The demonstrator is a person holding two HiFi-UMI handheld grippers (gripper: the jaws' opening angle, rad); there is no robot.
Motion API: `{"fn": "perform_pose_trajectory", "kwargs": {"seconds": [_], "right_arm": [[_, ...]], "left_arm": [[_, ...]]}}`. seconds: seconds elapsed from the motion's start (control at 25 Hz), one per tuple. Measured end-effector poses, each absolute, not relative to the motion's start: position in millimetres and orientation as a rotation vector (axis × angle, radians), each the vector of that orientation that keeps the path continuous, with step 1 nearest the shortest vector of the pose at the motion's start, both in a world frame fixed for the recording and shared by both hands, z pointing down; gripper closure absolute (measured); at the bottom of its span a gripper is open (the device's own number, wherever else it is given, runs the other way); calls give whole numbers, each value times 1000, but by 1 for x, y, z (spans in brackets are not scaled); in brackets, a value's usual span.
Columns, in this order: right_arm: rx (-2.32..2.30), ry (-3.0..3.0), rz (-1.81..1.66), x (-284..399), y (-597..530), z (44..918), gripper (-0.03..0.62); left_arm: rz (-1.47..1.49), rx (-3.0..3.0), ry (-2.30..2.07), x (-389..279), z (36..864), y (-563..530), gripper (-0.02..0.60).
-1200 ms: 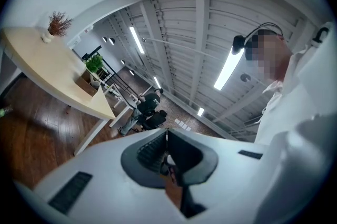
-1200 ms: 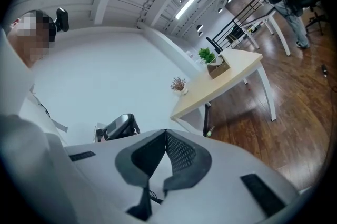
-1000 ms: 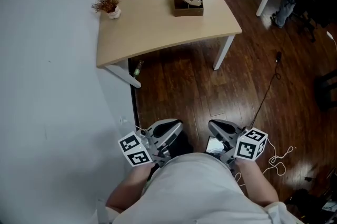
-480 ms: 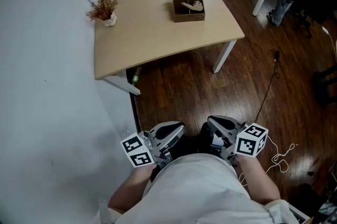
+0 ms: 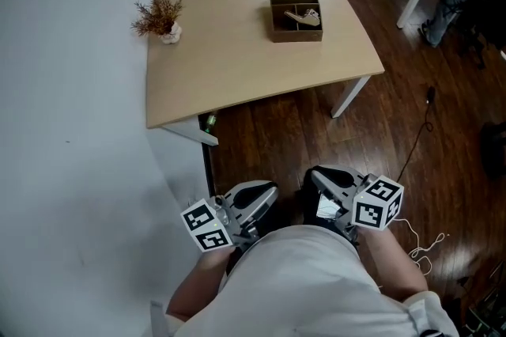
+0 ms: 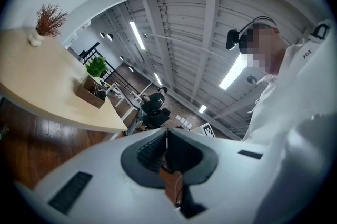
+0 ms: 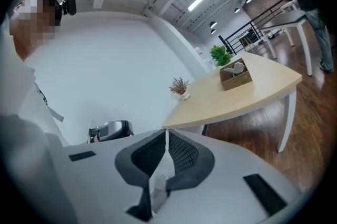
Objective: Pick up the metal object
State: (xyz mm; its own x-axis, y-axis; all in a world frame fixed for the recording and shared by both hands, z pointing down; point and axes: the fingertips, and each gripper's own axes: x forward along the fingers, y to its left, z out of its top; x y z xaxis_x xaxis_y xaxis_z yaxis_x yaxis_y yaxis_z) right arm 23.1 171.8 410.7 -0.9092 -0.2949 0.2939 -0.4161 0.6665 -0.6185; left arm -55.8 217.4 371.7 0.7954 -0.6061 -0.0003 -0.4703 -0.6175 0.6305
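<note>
Two grippers, head view: left gripper (image 5: 265,193) and right gripper (image 5: 316,179) sit low in frame. The metal object (image 5: 304,15) lies in a brown box (image 5: 296,35) on the table (image 5: 237,51), upper centre, well ahead, long axis seemingly left-right. Left gripper view: jaws pressed together, empty. Right gripper view: jaws likewise together on nothing, box at upper right. I judge the right gripper slightly nearer.

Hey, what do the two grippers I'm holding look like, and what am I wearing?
Both the left gripper and the right gripper have rounded pale grey shells with dark ribbed inner pads. Each carries a white cube printed with black square markers. The person wears a white top.
</note>
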Motion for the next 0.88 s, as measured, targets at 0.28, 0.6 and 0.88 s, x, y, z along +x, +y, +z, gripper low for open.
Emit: {"fn": "perform_pose_trajectory", "kwargs": {"seconds": [0.28, 0.6, 0.88], "right_arm": [[494, -2726, 938, 33, 98, 401, 591], [533, -2701, 821, 64, 42, 410, 545], [525, -2701, 793, 69, 13, 415, 534]], "left_arm": [[-294, 2336, -846, -39, 362, 140, 581], [-299, 2308, -892, -12, 364, 80, 581], [-297, 2302, -913, -4, 365, 50, 581]]}}
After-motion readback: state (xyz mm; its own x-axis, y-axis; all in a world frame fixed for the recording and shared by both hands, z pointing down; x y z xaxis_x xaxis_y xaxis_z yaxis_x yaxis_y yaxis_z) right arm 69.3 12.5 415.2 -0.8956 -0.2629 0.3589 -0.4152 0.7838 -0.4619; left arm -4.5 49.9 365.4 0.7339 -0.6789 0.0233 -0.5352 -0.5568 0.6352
